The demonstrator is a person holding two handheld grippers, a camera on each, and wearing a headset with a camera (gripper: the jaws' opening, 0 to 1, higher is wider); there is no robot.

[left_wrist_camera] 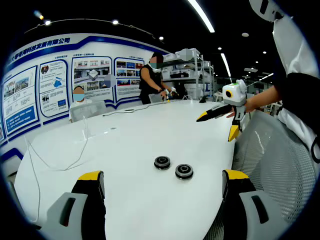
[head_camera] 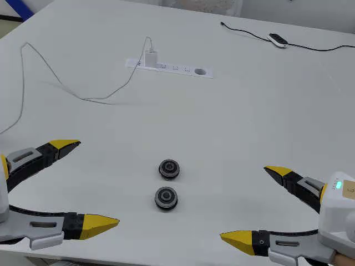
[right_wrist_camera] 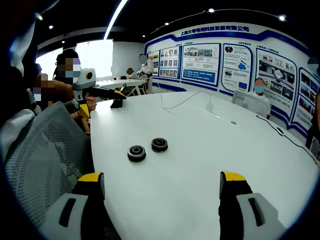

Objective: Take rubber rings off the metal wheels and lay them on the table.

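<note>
Two small metal wheels with black rubber rings lie flat on the white table point(head_camera: 233, 122), one point(head_camera: 169, 169) just behind the other point(head_camera: 166, 198). In the left gripper view they are the far wheel point(left_wrist_camera: 162, 162) and near wheel point(left_wrist_camera: 184, 171); in the right gripper view, the far wheel point(right_wrist_camera: 159, 144) and near wheel point(right_wrist_camera: 136, 153). My left gripper point(head_camera: 91, 185) stands open at the left of the wheels, its yellow fingertips point(head_camera: 99, 223) wide apart. My right gripper point(head_camera: 258, 205) stands open at their right. Both hold nothing.
A white power strip point(head_camera: 169, 67) with a plugged charger and a long white cable point(head_camera: 55, 77) lies at the back middle. A black cable with a small remote point(head_camera: 278, 39) runs along the back right. A mesh chair point(right_wrist_camera: 40, 150) stands at the table's near edge. People sit farther off.
</note>
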